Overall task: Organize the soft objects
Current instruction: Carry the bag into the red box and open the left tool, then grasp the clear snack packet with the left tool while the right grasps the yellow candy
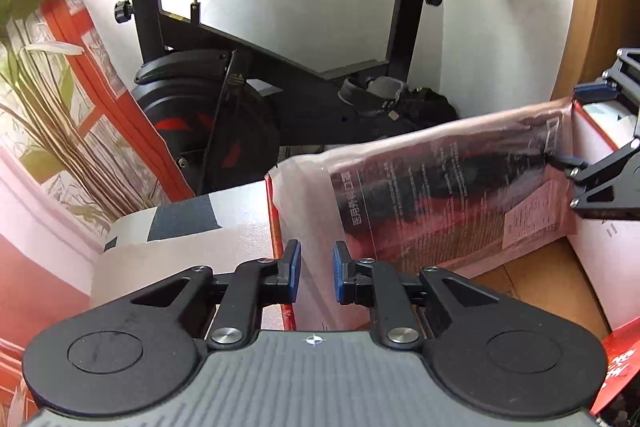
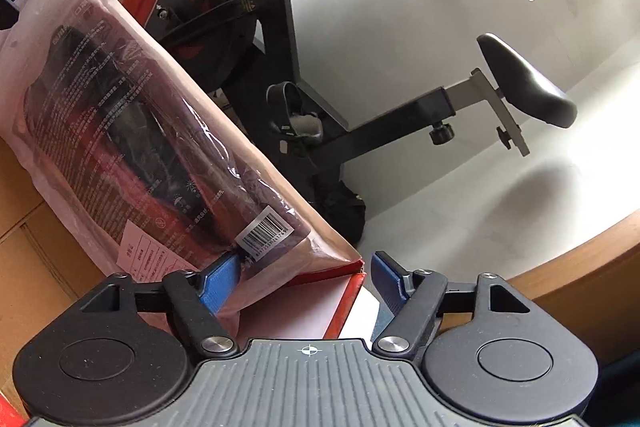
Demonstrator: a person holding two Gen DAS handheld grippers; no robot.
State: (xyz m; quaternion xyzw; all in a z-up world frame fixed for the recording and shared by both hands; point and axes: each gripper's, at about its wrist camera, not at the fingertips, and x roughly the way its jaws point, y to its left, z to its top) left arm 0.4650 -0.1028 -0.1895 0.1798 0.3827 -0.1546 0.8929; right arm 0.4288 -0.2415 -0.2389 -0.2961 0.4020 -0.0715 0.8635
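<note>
Still scene, two views. The plastic packet is a clear bag with a dark folded soft item inside. It stands on its long edge inside the red-rimmed box, leaning along the box's far wall, with brown cardboard below it.

Left wrist view:
- Left gripper at bottom centre, jaws set narrow. Thin film from the packet's left end lies in the gap, and the blue pads do not visibly pinch it.
- Right gripper enters from the right edge, spread wide across the packet's other end. Its lower fingertip touches the bag near the barcode.
- Only this view shows the printed plant panel at left.

Right wrist view:
- Right gripper at bottom centre, jaws wide apart. One pad rests against the packet just under the barcode label. The other pad stands clear, beyond the box corner.
- A sliver of blue at the upper left edge sits by the packet's far end, too cropped to read.
- Only this view shows a window at upper right.

Both views show the exercise bike behind, against a white wall.
</note>
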